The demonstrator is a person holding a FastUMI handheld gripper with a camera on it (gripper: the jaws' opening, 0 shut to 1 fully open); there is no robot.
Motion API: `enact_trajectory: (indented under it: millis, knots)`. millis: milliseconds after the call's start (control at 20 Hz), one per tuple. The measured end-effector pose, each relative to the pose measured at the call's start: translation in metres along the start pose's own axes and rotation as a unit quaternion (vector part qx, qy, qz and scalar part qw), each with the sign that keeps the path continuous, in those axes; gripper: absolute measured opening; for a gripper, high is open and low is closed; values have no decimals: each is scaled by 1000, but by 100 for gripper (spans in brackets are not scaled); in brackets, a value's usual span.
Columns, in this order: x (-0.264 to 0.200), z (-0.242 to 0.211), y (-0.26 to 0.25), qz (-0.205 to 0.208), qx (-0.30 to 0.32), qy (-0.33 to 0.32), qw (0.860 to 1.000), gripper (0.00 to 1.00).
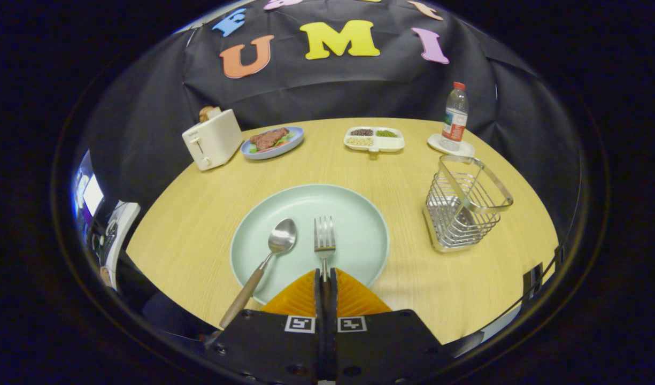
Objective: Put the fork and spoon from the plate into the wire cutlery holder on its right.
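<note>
On the round pale-wood table (pixel 199 214), backed by a black cloth wall, a pale green round plate (pixel 354 214) sits just ahead of the gripper (pixel 325 278). Its two fingers are pressed together around the neck of a silver metal fork (pixel 324 238), whose tines point away over the plate. Left of the fork, a silver spoon with a wooden handle (pixel 268 256) lies with its bowl on the plate and its handle slanting off the near rim over the table. To the right of the plate stands the silver wire cutlery holder (pixel 463 206), well apart from the fork. Beyond it are a clear plastic bottle with a red cap (pixel 455 115) on a white coaster, a white divided dish of grains (pixel 374 139), a blue plate of food (pixel 272 141) and a cream toaster (pixel 212 139).
</note>
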State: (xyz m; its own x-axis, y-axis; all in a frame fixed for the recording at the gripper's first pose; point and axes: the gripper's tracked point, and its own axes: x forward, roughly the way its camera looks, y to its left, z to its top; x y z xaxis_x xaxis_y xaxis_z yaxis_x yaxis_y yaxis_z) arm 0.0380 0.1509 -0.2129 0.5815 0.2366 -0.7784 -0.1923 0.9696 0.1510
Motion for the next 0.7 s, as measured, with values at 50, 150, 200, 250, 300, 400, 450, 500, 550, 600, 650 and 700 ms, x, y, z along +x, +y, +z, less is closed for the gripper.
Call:
enact_trajectory:
  millis: [50, 150, 200, 250, 300, 400, 450, 500, 550, 600, 650, 700]
  knots:
    - [-6, 2, 1, 7, -1, 2, 1000, 0]
    - [-26, 12, -6, 13, -6, -1, 1000, 1]
    - [-37, 20, -13, 12, -7, -6, 1000, 1]
    - [-48, 28, -20, 11, -6, -11, 1000, 1]
    - [-59, 37, -28, 10, -4, -15, 1000, 1]
    - [-77, 49, -46, 8, 4, -16, 1000, 0]
    - [-84, 53, -55, 6, 9, -13, 1000, 1]
    - [-90, 56, -66, 4, 16, -7, 1000, 0]
    - [-95, 57, -75, 2, 22, 2, 1000, 0]
    - [-99, 58, -87, -3, 27, 10, 1000, 1]
    - [-101, 58, -97, -11, 28, 19, 999, 1]
    - [-103, 57, -107, -19, 29, 30, 999, 0]
